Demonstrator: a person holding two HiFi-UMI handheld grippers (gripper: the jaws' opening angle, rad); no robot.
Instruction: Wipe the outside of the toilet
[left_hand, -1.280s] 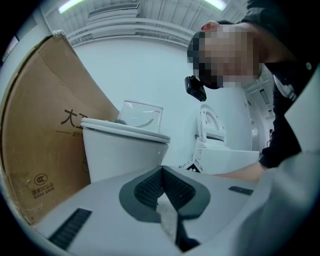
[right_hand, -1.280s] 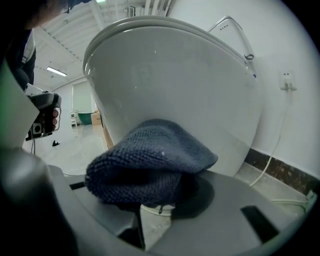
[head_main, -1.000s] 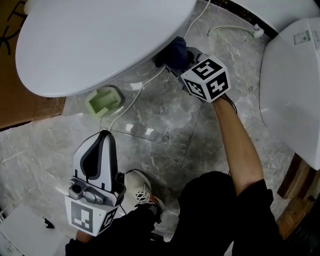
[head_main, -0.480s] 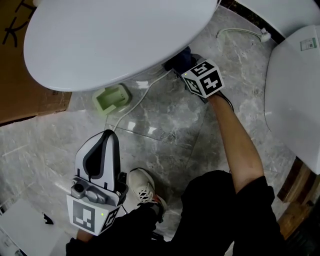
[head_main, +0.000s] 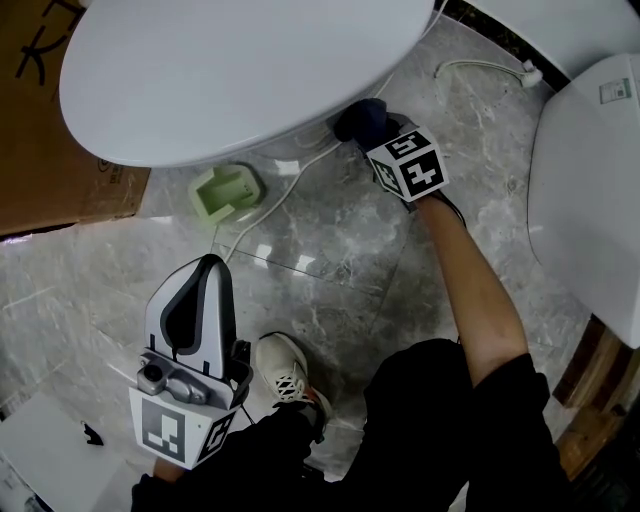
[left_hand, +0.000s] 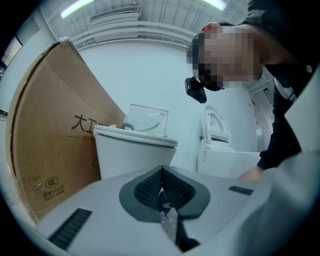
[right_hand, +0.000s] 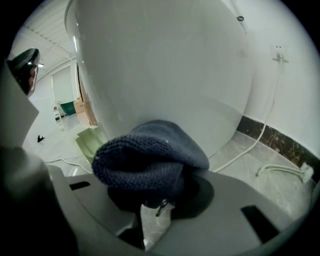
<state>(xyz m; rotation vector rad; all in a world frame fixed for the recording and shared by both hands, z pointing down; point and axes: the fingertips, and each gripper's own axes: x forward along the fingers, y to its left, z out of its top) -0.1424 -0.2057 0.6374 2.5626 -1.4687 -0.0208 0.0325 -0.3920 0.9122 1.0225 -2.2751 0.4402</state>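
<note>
Under toilet bowl (head_main: 230, 70), right hand-held gripper (right_hand: 152, 200) clamps dark cloth (right_hand: 150, 155) against outer wall; left hand-held gripper (left_hand: 161, 187) closed, empty.

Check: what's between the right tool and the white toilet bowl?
A bunched dark blue knitted cloth, clamped in the right tool; clearest in right gripper view.

Cloth (head_main: 362, 118): under the toilet (head_main: 230, 80), right side (held by the right gripper (head_main: 374, 133))
Tray (head_main: 228, 192): floor, before toilet
Cardboard (head_main: 45, 150): left of toilet
</note>
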